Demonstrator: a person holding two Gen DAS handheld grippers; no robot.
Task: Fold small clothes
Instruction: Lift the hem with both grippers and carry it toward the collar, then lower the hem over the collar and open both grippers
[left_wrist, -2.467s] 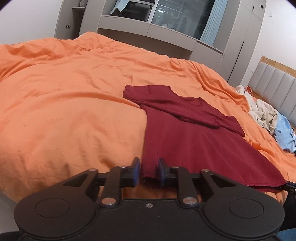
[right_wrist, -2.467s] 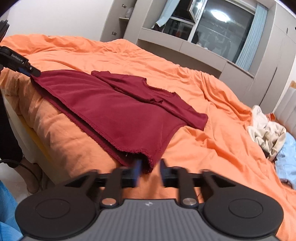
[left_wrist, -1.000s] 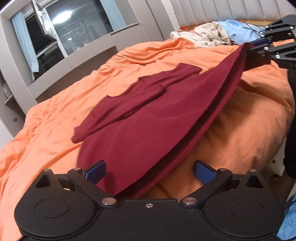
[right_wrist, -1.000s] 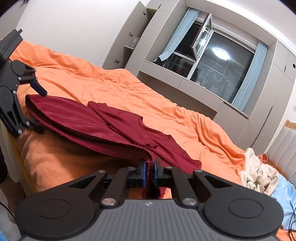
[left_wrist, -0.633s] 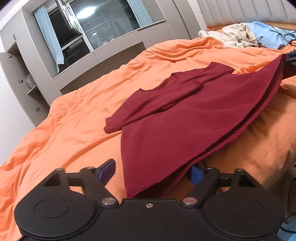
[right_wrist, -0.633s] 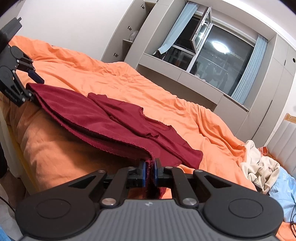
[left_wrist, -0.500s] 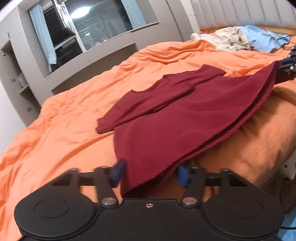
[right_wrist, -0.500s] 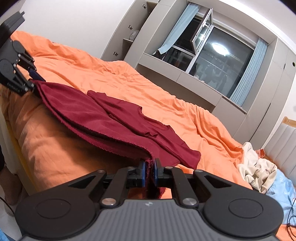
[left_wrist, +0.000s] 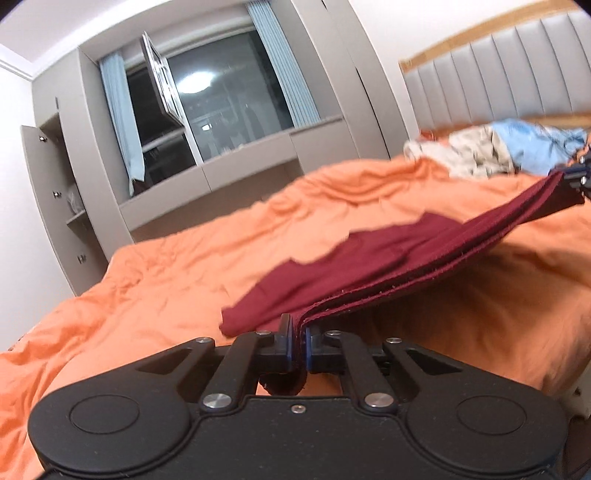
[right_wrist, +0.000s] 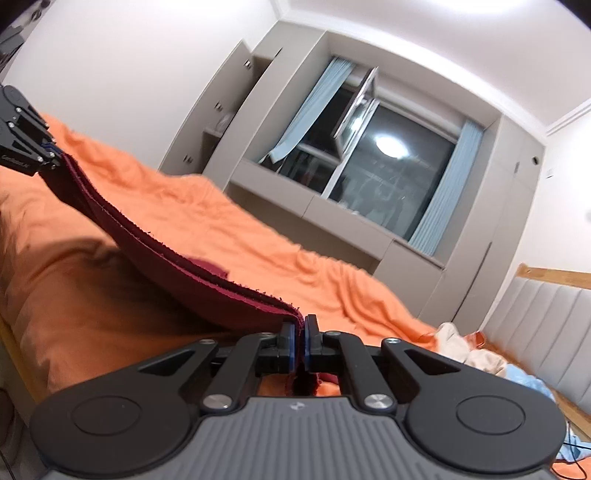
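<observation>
A dark red shirt (left_wrist: 373, 266) lies on the orange duvet (left_wrist: 184, 266) with its hem lifted off the bed. My left gripper (left_wrist: 298, 341) is shut on one corner of the hem. My right gripper (right_wrist: 299, 334) is shut on the other corner. The hem (right_wrist: 177, 258) hangs stretched between them, both layers pinched. The sleeves and upper part of the shirt rest on the duvet. In the right wrist view the left gripper (right_wrist: 51, 153) shows at far left; in the left wrist view the right gripper (left_wrist: 576, 181) shows at far right.
A heap of beige and light blue clothes (left_wrist: 487, 151) lies by the padded headboard (left_wrist: 498, 85). Grey cupboards and a window (right_wrist: 369, 166) stand beyond the bed. The bed's near edge drops away under the grippers.
The left gripper has closed on the hem corner. Both grippers have risen, lifting the hem taut above the duvet. The right gripper has kept its hold.
</observation>
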